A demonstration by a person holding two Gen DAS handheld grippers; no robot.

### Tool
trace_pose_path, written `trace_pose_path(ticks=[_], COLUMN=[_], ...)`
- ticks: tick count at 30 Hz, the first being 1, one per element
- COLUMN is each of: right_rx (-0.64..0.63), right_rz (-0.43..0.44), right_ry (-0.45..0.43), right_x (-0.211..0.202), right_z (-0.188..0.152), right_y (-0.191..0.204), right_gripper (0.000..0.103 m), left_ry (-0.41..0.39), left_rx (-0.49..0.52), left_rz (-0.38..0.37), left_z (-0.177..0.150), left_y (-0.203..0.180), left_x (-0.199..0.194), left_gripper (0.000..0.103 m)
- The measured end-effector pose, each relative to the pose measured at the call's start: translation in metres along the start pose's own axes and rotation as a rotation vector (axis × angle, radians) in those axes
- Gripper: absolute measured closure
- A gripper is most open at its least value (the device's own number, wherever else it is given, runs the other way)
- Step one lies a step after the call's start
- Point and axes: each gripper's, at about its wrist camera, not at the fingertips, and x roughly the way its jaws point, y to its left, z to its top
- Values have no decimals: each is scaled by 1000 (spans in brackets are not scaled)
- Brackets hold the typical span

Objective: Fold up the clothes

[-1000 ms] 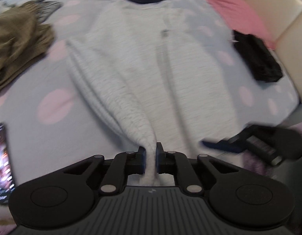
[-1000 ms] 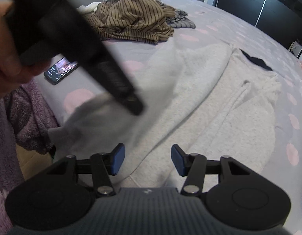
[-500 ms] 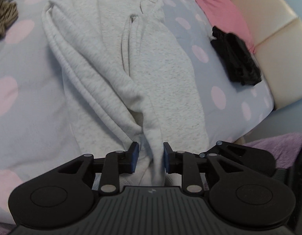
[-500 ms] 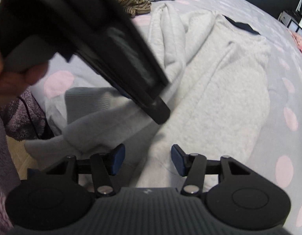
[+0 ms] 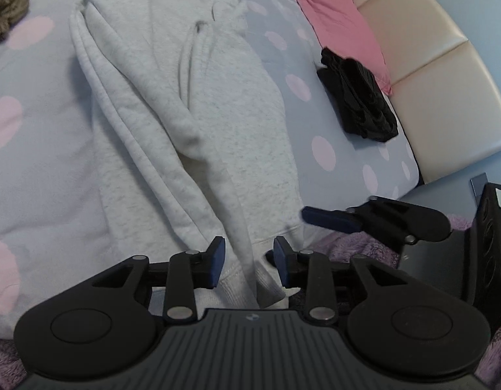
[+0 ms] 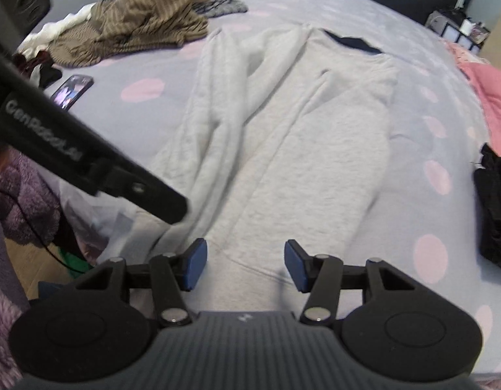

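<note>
A light grey sweatshirt [image 5: 224, 123] lies flat on the dotted bed, collar at the far end. Its left sleeve [image 5: 146, 136] is folded diagonally across the body, and the cuff lies between the pads of my left gripper [image 5: 249, 258]. Those jaws are opening, and the pads stand clear of the cuff on both sides. In the right wrist view the same sweatshirt [image 6: 309, 149] fills the middle, and my right gripper [image 6: 245, 265] hovers open over its hem with nothing between the fingers. The left gripper's black body [image 6: 114, 165] crosses that view at the left.
The lilac sheet [image 5: 39, 169] has pink dots. A brown striped heap of clothes [image 6: 136, 22] and a phone [image 6: 71, 91] lie to the left. A black garment [image 5: 358, 97], a pink pillow [image 5: 331, 16] and a cream headboard [image 5: 429, 65] are to the right. Purple fleece [image 6: 22, 195] hangs at the near edge.
The left jaws have let go of the sleeve cuff and spread apart, and the sleeve now lies on the sweatshirt. The right gripper has shifted right over the hem, still open.
</note>
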Motion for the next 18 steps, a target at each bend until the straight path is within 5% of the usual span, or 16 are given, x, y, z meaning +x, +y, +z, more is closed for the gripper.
trace_pose_path(ticks=[5,8,15,18], right_rx=[-2,-58,-78,-66], right_rz=[104,129,112,113], right_ry=[-73,-74,7,33], right_x=[-19,-20,15,28], right_z=[12,16,16,13], right_y=[6,25,39,37], right_gripper=[46,30,30,39], left_ry=[-63,-77,-83,-121], left_rx=[-14,-23,-46,-74], left_rz=[43,132,186,212], left_z=[2,7,37,60], left_y=[6,14,39,54], left_x=[-26,-33,-39,-42], left_gripper=[72,66,55,51])
